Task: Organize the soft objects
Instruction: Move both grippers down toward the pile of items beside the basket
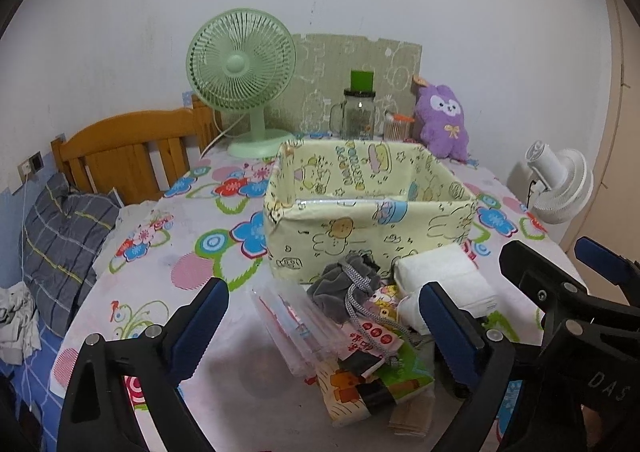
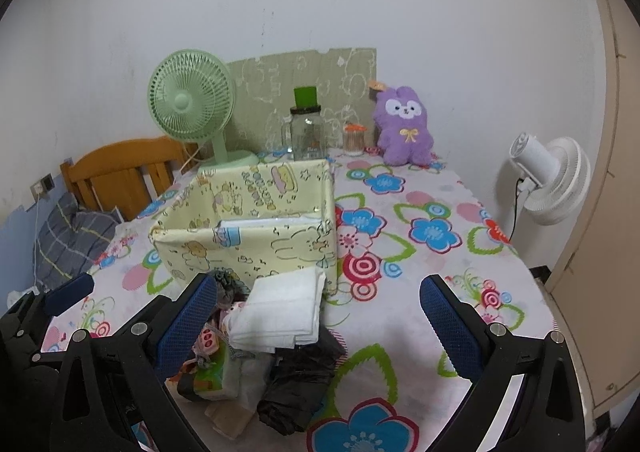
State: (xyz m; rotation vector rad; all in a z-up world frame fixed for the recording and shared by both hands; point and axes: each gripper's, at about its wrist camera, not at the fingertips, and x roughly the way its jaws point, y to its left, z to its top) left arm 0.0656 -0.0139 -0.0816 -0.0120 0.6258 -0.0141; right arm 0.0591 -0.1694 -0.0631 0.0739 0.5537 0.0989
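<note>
A yellow cartoon-print fabric box (image 1: 372, 228) (image 2: 256, 236) stands open on the flowered table. In front of it lies a pile: a grey drawstring pouch (image 1: 340, 288), a folded white cloth (image 1: 444, 276) (image 2: 280, 312), snack packets (image 1: 372, 336), clear plastic sleeves (image 1: 296, 328) and a black bag (image 2: 300, 376). My left gripper (image 1: 324, 328) is open and empty just above the pile. My right gripper (image 2: 316, 324) is open and empty, right of the pile; it also shows in the left wrist view (image 1: 560, 272). A purple plush (image 1: 442, 120) (image 2: 404, 128) sits at the back.
A green desk fan (image 1: 240, 80) (image 2: 190, 108), a glass jar (image 1: 358, 112) (image 2: 306, 134) and a small cup of sticks (image 2: 354, 140) stand behind the box. A white fan (image 2: 552, 176) is off the table's right edge. A wooden headboard (image 1: 128, 148) and pillow (image 1: 64, 236) lie left.
</note>
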